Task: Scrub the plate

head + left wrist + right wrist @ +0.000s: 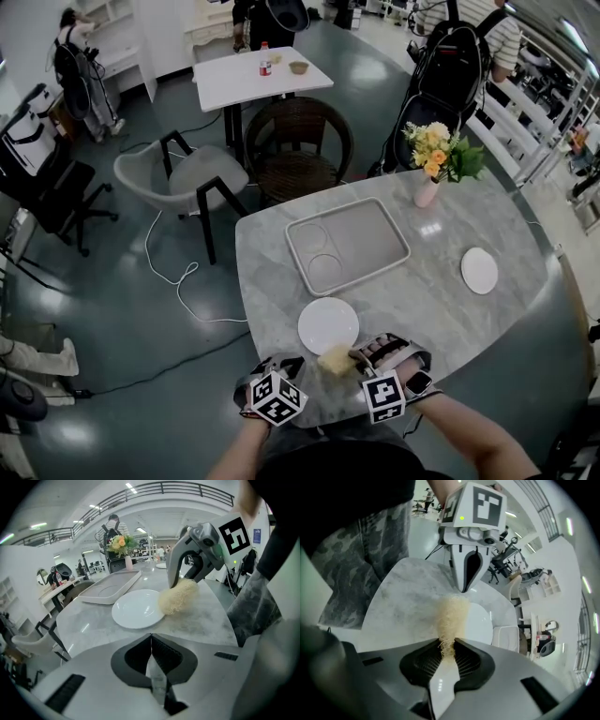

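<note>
Plate (328, 324) flat, right tool (448, 645) pinching fibre scrubber (451, 616) pointed lengthwise at its rim, left tool (151, 638) pressed together.

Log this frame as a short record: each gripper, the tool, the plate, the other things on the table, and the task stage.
left gripper: jaws shut, holding nothing
right gripper: shut on the scrubber
scrubber: pale fibrous pad, at the plate's near rim
plate: white, flat on the table, nearer the person than the tray
tray: grey, two round recesses
other: small plate to the right; vase of flowers at the far side
task stage: scrubber at the plate's edge; scrubbing looks about to begin
</note>
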Available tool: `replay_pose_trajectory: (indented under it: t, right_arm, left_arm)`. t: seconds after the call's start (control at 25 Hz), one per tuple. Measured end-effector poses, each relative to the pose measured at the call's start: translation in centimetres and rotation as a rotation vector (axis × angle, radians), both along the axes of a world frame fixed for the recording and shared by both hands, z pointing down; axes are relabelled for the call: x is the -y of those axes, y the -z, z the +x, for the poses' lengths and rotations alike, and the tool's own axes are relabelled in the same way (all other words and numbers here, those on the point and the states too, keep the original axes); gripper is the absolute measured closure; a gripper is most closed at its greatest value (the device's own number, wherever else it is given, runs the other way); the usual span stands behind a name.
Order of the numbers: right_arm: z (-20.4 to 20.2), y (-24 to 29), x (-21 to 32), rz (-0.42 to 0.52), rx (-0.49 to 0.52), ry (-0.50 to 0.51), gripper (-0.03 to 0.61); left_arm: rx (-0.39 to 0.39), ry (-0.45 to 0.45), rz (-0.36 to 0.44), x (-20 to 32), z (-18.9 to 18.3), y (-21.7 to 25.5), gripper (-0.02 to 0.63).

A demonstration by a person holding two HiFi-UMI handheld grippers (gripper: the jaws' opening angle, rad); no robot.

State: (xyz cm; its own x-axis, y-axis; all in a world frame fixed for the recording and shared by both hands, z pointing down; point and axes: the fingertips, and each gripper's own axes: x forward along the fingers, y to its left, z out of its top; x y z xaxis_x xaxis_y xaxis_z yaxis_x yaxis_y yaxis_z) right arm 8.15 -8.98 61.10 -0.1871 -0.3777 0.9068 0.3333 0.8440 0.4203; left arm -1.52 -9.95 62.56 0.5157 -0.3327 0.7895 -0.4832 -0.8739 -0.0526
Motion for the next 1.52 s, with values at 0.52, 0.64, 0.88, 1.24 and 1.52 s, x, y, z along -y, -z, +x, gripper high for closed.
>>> replay_pose_trajectory:
  t: [0.52, 0.64, 0.88, 1.24, 1.52]
  right_arm:
    - [-1.6, 2.8, 0.8, -0.145, 0.483, -0.55, 0.503]
    - [-1.9, 3.6, 1.1, -0.184, 0.592, -0.649, 0.503]
    - [-2.7, 5.2, 1.6, -0.215, 0.727, -0.743, 0.503]
    - [-3.6, 6.8, 1.9, -0.245, 0.868, -0.81, 0.503]
    - [-3.0, 8.6, 2.7, -0.277, 1.01, -0.901, 0.503]
  left_arm:
    - [-0.222, 0.21, -0.016, 1.7, -0.2, 2.8, 0.603]
    - [-0.256, 0.226, 0.014, 2.2, -0.2, 3.8, 0.603]
    - [-0.303, 0.257, 0.055, 2.8, -0.3, 5.6, 0.603]
    - [-0.373, 0.284, 0.088, 3.2, -0.3, 7.7, 0.603]
    - [-0.45, 0.314, 0.132, 3.9, 0.1, 10.0, 0.603]
